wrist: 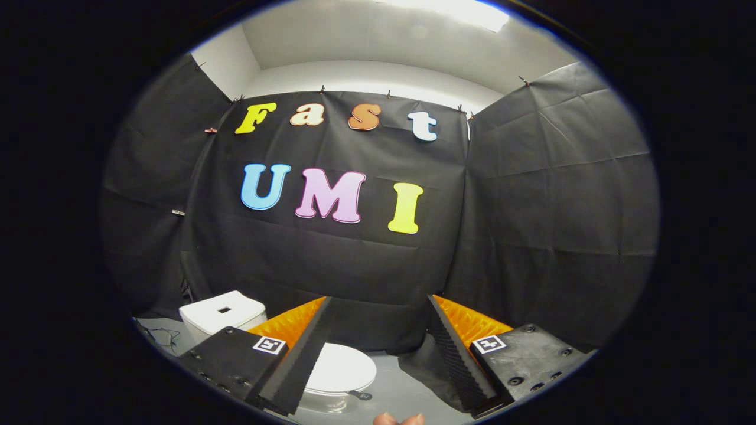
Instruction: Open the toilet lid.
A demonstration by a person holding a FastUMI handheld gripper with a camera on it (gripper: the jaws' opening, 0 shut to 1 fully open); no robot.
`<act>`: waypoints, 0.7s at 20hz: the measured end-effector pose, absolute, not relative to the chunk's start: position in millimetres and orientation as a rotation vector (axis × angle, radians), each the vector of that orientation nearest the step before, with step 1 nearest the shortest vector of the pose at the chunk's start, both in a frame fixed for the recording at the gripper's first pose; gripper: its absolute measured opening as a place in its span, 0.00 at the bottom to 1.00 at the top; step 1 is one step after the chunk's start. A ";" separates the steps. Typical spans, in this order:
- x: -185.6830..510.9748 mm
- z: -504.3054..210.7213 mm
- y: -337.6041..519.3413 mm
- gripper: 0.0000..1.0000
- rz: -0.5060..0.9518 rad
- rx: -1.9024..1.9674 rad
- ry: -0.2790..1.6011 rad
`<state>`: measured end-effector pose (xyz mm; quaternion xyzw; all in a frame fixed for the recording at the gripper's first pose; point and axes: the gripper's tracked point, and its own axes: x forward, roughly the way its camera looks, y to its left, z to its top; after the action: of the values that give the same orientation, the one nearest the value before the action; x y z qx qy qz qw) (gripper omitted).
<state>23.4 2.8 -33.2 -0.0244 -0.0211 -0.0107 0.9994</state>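
Gripper view: black cloth walls (366, 260) enclose the booth on three sides, pinned up below a white ceiling and a bright light panel (455, 12). A grey floor (396, 389) runs beneath them. One small white toilet (277, 348) stands low on that floor, close to the back cloth, partly hidden behind the left finger. Its single boxy tank (223, 313), with a dark square opening on top, sits at the far left end; the bowl end extends from it toward the near right, so the long axis runs diagonally from tank to bowl, front pointing toward the camera and slightly right. One toilet lid (342, 369) lies flat and closed over the bowl, its rounded front edge just ahead of the left finger's inner face. A small dark tab (361, 395) sticks out at the lid's front rim. The gripper (378, 319) hangs above and in front of the toilet, its two fingers spread wide apart with nothing between them but cloth and floor; neither touches the lid. Two square markers show, one on each finger base. Two fingertips of a person's hand (398, 419) peek in beneath the fingers.
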 end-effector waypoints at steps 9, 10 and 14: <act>121.9 -152.5 8.8 0.99 0.007 -0.086 0.008; 126.6 -167.3 9.0 0.99 0.009 -0.101 0.026; 138.2 -206.9 15.0 0.99 0.028 -0.112 0.039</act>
<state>138.2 15.0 -206.9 -0.0558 0.0195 0.0140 0.9982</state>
